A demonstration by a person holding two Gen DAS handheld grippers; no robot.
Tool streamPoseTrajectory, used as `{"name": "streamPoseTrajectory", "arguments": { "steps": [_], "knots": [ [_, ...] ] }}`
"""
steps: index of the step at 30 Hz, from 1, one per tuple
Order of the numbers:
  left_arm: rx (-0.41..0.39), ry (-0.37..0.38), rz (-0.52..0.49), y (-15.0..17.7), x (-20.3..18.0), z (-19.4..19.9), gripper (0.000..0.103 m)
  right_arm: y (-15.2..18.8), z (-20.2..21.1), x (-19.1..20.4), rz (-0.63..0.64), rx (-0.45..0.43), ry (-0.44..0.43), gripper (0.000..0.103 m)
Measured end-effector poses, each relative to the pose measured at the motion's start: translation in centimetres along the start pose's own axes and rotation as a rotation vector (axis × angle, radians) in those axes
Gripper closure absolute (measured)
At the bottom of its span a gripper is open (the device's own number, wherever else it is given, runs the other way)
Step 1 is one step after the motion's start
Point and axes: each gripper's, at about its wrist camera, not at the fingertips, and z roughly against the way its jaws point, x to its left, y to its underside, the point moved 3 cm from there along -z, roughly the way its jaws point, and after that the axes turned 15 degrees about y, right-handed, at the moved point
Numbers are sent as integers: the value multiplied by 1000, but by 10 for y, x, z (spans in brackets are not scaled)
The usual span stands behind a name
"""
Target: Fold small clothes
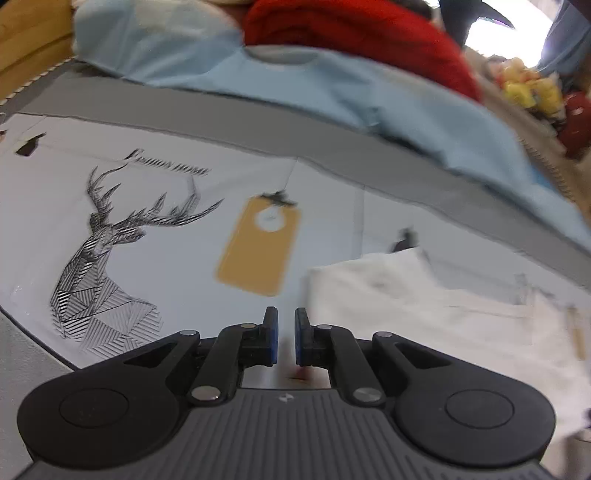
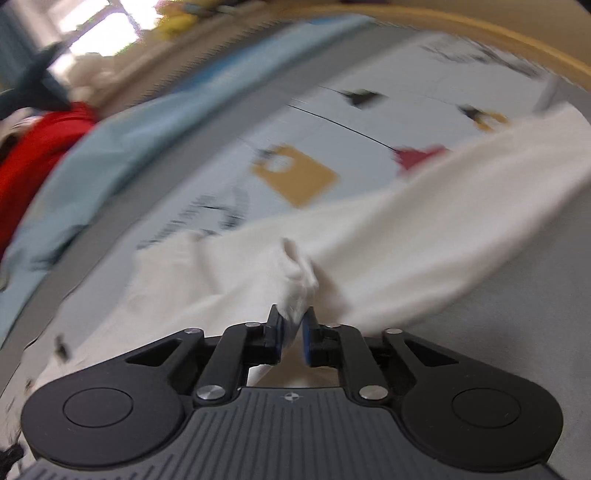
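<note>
The right tool (image 2: 292, 325) is clamped on a bunched corner of the white garment (image 2: 424, 236). The cloth rises from its pads in a small twisted peak and runs away in a long band toward the far right edge of the mat (image 2: 369, 110). The left tool (image 1: 286, 325) stands narrow, with only a slim gap between its pads and nothing in it. It hangs over the mat beside the garment (image 1: 424, 314), whose near-left corner lies just right of its fingertips.

The surface looks like a printed mat with a deer drawing (image 1: 107, 254) and a tan tag shape (image 1: 258, 247). Along its far edge lie a blue garment (image 1: 332, 92) and a red one (image 1: 351, 29), apart from the white piece.

The step in hand appears to be 1 fold of the white garment, its corner carried by the right tool. Heavy blur in the right view fits quick motion. Next, the carried corner probably needs to be laid square on the opposite edge. The left tool could pin or lift the matching corner so the cloth does not drag or twist.
</note>
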Motion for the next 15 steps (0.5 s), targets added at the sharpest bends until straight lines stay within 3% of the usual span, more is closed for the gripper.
{"name": "streamPoseTrajectory", "arguments": {
  "steps": [3,5,6,8,9,12,14,15],
  "knots": [
    [54,127,-45,7,-22,10,95,-3,2,-8,-17,-26,63,83],
    [148,186,-119,24,-34,0,89,-7,10,-9,-26,-78,60,83],
    [198,175,-140,34,-33,-8,89,-8,14,-10,-32,-96,45,83],
    [357,74,-166,58,-22,-31,91,-9,18,-11,-49,-100,-22,83],
    [385,59,-180,66,-18,-34,94,-9,18,-10,-57,-83,-72,80],
    [341,59,-190,59,-26,-17,92,-4,6,-4,-34,25,-176,71],
    [297,101,-216,61,-32,-12,85,1,-10,-3,14,98,-137,71],
    [326,104,-216,68,-30,-17,83,3,-15,-6,22,113,-91,72]
  ]
}}
